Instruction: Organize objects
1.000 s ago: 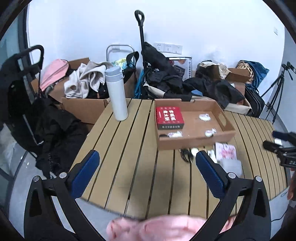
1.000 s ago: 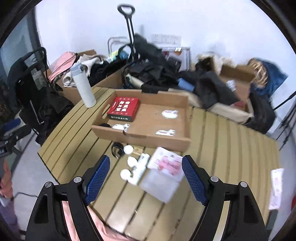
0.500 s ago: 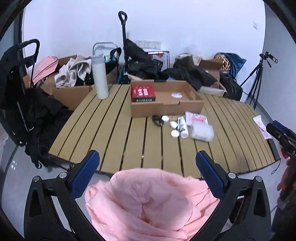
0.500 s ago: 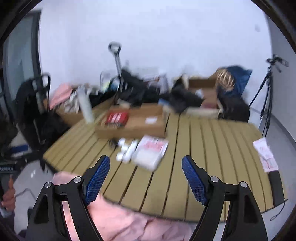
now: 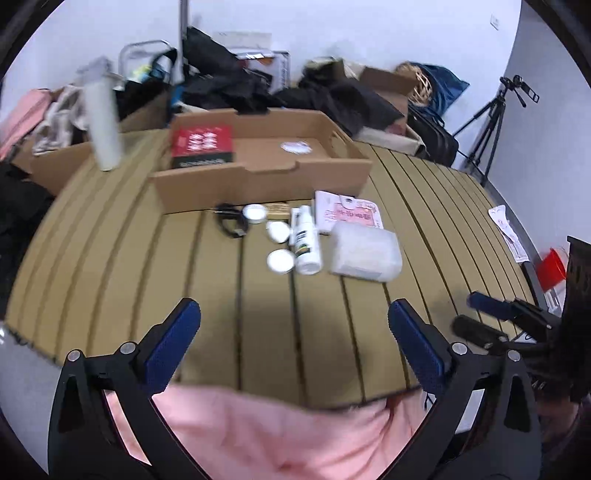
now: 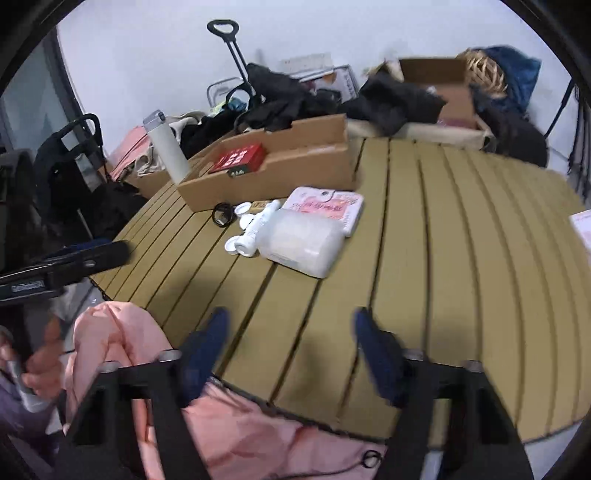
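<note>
A white thermos (image 5: pixel 101 125) is standing upright on the slatted wooden table (image 5: pixel 110 236), near its far left edge. Behind the table, dark clothes (image 6: pixel 280 98) are lying heaped over cardboard boxes (image 6: pixel 443 86), and a tripod (image 5: pixel 491 122) is standing by the right wall.

A slatted wooden tabletop (image 5: pixel 110 258) is seen ahead, backed by a plain white wall (image 5: pixel 369 29); a tripod (image 5: pixel 491 122) is stood far right.

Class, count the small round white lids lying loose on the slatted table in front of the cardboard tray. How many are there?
3. One lid sits nearest the cardboard tray, one beside the white bottle, one closest to the camera. More may be hidden.
</note>
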